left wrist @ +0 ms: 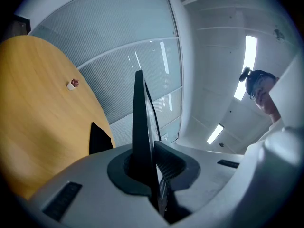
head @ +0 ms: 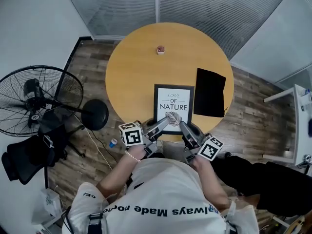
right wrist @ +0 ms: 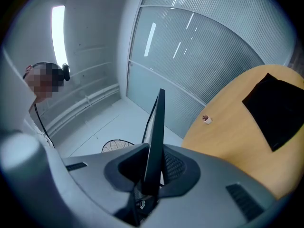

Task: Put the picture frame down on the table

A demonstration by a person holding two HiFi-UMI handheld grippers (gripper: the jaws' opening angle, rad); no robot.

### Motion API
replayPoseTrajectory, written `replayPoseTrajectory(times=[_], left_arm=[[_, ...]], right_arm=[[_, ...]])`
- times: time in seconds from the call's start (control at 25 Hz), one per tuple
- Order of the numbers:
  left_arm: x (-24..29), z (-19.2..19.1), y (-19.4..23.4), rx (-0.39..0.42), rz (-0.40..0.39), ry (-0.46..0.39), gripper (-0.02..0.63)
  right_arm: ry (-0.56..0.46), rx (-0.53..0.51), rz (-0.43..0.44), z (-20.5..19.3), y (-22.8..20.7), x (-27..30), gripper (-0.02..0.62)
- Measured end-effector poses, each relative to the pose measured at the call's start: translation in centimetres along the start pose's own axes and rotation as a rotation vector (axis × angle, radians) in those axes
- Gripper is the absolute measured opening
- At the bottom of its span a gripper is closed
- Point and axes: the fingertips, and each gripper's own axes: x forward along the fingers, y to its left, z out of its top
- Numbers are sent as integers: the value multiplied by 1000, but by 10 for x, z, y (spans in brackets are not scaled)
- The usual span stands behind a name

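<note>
Head view, from the left: a standing fan (head: 34, 99) sits on the floor, well apart from the round table (head: 136, 72). My left gripper (head: 163, 125) is clamped on the near edge of the picture frame (head: 173, 106), toward its left corner. In the left gripper view the frame runs edge-on between the two pads, which press on both of its faces. The frame lies face up over the near part of the table, with its print readable from above. I cannot tell whether its back already rests on the wood or hangs just above it. My right gripper (head: 184, 128) pinches the same near edge toward the right corner, its jaws closed on the frame in the same way.

To set the frame down well, I judge both grippers should sink together and level, so the frame does not twist. I would release only once the back sits flat. The near edge is close to the table's rim, so I would keep it inboard. A black cloth (head: 209, 92) lies just beside the frame on the right, and I would stay off it.

I see no container here. A small object (head: 160, 49) at the far side is too small to identify.
</note>
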Motion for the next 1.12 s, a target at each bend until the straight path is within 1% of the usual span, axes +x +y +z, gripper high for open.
replayPoseTrajectory(times=[0.56, 0.72, 0.84, 0.96, 1.12], left_arm=[[1, -3, 10, 39, 26, 32, 34], [2, -5, 15, 62, 48, 20, 46], [4, -6, 18, 64, 65, 17, 58], [4, -8, 22, 70, 88, 15, 66], [8, -10, 30, 98, 132, 18, 87]], right_arm=[[-9, -18, -55, -6, -9, 3, 86], [3, -43, -70, -6, -12, 3, 89], [6, -58, -84, -6, -15, 2, 91], [14, -60, -94, -8, -18, 2, 92], [14, -56, -114, -8, -26, 1, 95]])
